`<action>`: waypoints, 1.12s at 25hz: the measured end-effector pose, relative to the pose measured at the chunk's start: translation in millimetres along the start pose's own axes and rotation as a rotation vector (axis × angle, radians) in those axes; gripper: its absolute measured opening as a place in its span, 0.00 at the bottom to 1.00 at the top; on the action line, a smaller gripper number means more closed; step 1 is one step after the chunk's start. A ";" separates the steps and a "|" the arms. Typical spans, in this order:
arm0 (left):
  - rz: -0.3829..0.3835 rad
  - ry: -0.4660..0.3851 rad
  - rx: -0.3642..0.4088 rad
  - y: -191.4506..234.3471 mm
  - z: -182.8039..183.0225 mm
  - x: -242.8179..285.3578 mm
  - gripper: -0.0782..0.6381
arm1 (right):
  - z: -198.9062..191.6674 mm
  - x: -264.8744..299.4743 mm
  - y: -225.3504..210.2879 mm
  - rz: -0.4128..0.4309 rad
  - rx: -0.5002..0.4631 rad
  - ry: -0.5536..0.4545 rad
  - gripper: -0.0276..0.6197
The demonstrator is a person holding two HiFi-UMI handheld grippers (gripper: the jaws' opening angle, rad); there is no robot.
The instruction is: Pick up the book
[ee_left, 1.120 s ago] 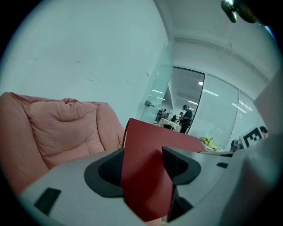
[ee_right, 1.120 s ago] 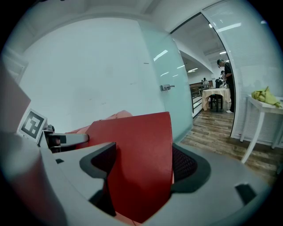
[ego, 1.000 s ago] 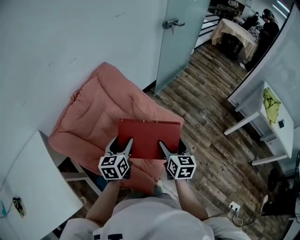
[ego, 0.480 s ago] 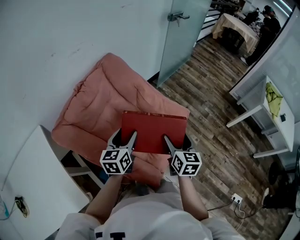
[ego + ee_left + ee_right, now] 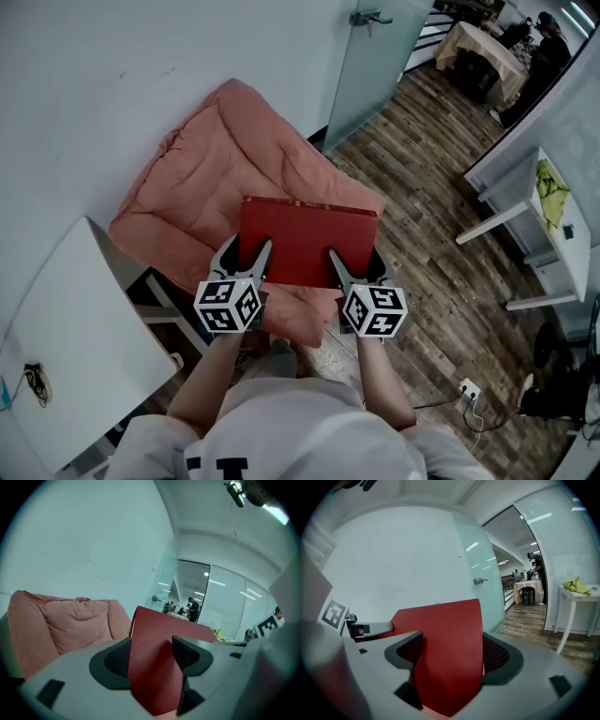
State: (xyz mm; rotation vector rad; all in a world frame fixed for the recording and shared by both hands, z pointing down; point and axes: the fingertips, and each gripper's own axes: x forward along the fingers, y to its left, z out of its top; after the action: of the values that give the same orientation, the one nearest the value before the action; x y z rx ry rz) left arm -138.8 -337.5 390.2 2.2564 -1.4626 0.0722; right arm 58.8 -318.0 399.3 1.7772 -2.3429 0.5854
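Observation:
A red hardcover book [image 5: 305,239] is held flat above a salmon-pink cushion [image 5: 216,192]. My left gripper [image 5: 246,255] is shut on the book's near left edge. My right gripper [image 5: 349,264] is shut on its near right edge. In the left gripper view the red book [image 5: 154,667] fills the gap between the dark pads [image 5: 115,660]. The right gripper view shows the same book [image 5: 450,653] pinched between both jaws, with the left gripper's arm beyond it at the left.
A white table [image 5: 56,366] stands at the left, against a white wall. A frosted glass door [image 5: 380,56] and wood floor [image 5: 441,187] lie to the right. White tables [image 5: 544,225] stand far right; people stand by a covered table [image 5: 483,52] at the back.
Both grippers have moved with the book away from me and slightly up; in the head view the cushion and the white table have shifted toward the right.

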 end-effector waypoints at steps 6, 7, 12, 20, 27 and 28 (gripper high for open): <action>0.015 -0.029 0.008 -34.7 -18.9 -44.9 0.48 | -13.4 -53.4 -1.3 0.021 -0.002 -0.015 0.62; 0.018 -0.032 0.006 -42.5 -25.8 -54.4 0.48 | -18.6 -65.8 -2.4 0.024 -0.004 -0.016 0.62; 0.036 -0.049 -0.004 -83.0 -60.4 -108.3 0.48 | -44.2 -131.7 -5.8 0.044 -0.016 -0.012 0.62; 0.060 -0.062 -0.010 -140.1 -97.2 -196.5 0.48 | -71.2 -235.2 2.8 0.061 -0.027 -0.012 0.62; 0.072 -0.068 -0.016 -164.9 -115.2 -243.0 0.48 | -86.9 -284.9 10.5 0.078 -0.025 -0.005 0.62; 0.076 -0.067 -0.019 -166.3 -119.5 -247.7 0.48 | -90.3 -289.1 11.2 0.082 -0.027 -0.002 0.62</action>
State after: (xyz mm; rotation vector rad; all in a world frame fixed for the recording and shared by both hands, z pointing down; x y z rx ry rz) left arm -77.8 -22.5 371.9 2.2073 -1.5769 0.0058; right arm 121.5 -22.1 380.6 1.6787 -2.4229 0.5604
